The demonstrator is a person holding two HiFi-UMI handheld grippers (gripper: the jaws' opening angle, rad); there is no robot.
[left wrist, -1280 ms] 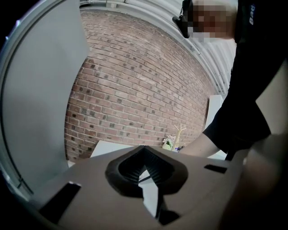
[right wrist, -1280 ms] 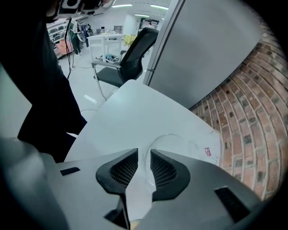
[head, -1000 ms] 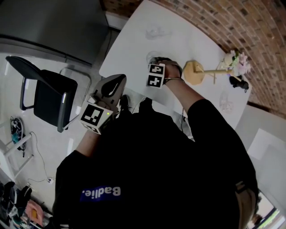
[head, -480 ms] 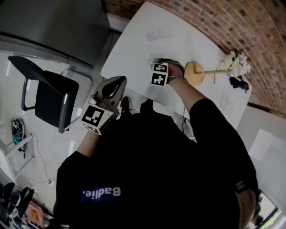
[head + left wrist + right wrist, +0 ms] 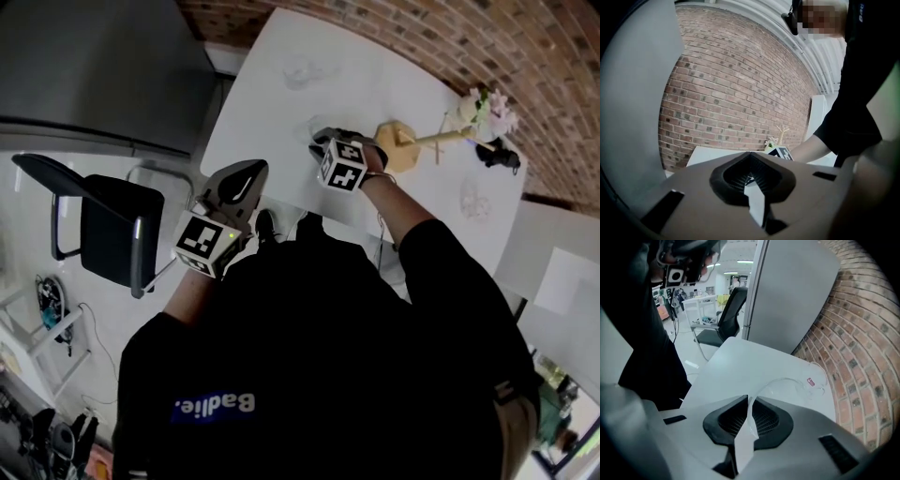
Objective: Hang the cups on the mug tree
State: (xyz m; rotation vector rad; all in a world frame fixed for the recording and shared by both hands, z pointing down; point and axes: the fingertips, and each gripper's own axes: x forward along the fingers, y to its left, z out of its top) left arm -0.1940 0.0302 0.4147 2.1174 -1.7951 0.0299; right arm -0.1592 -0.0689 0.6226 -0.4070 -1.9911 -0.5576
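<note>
A clear glass cup has its thin rim between the pads of my right gripper, which is shut on it; these jaws have just been closing. In the head view that gripper is over the white table, with the cup faint beneath it. The wooden mug tree stands just to its right, bare. Two more clear cups rest on the table, one at the far left and one at the right. My left gripper is shut and empty off the table's near edge.
A small vase of flowers and a dark object stand beyond the mug tree by the brick wall. A black chair is on the floor to the left. The left gripper view shows the mug tree far off.
My right gripper has risen a little and rolled, so its marker cube shows a different tilt, with the cup's rim in its jaws. The left gripper has drifted slightly.
</note>
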